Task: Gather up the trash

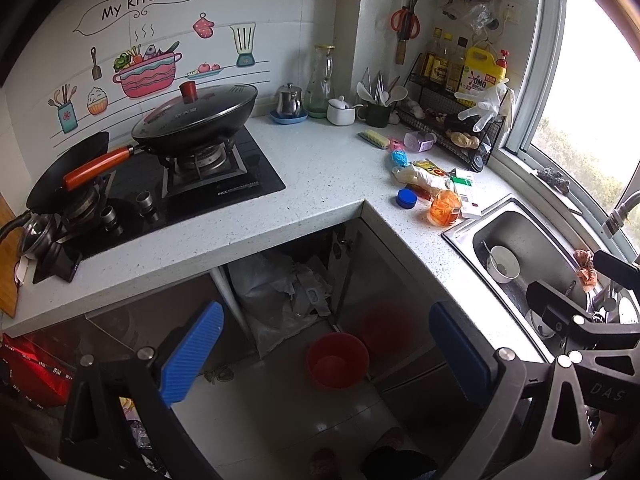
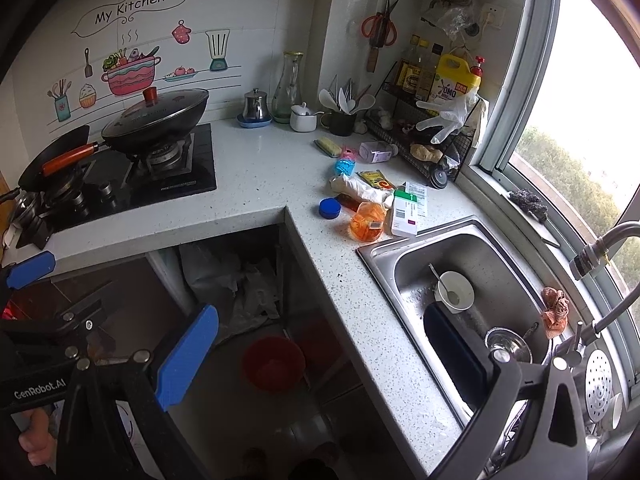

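The trash I'm after sits in a loose heap on the speckled counter point(image 2: 256, 168), between the sink point(image 2: 404, 240) and the wire rack: an orange translucent plastic cup point(image 2: 366, 222) lying on its side, a flat blue lid point(image 2: 329, 208) at its 9 o'clock, a white and green carton point(image 2: 405, 214) at its 3 o'clock, and crumpled white wrapping point(image 2: 358, 189) with a yellow sachet point(image 2: 375, 179) at 12 o'clock. A red bucket point(image 2: 274, 364) stands on the floor under the counter corner, which I judge to be the likely bin. My left hand-held gripper point(image 1: 324, 356) hangs over that bucket with its ribbed blue pads spread wide and nothing between them; my right hand-held gripper point(image 2: 320, 360) is likewise spread and empty, one pad over the sink edge. The cup looks thin, smooth and rounded, so I expect it could roll or squirt out of a pinch into the sink. The wrapping is soft and tangled with its neighbours, so lifting it might drag the sachet or carton off the counter edge. The lid lies very flat and may be hard to get the pads under.
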### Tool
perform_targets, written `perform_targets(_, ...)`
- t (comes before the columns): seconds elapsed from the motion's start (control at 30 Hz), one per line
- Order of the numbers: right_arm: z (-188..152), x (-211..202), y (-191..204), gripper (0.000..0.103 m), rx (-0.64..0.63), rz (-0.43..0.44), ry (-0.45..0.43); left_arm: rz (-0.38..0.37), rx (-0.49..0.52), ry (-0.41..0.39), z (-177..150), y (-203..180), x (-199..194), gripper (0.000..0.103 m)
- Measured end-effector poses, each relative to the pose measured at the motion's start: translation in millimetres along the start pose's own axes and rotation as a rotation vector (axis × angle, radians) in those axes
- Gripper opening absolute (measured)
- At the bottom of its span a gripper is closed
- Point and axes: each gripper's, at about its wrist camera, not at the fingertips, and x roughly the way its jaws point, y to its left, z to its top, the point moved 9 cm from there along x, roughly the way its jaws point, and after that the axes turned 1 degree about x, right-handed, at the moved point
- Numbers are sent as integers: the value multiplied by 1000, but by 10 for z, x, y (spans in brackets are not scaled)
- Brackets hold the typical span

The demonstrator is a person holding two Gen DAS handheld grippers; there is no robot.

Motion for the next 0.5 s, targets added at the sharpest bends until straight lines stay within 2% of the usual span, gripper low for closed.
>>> perform_targets(0.5,-12,49,23,103,-3,-2,18,-6,3,10,-23,35,65,102)
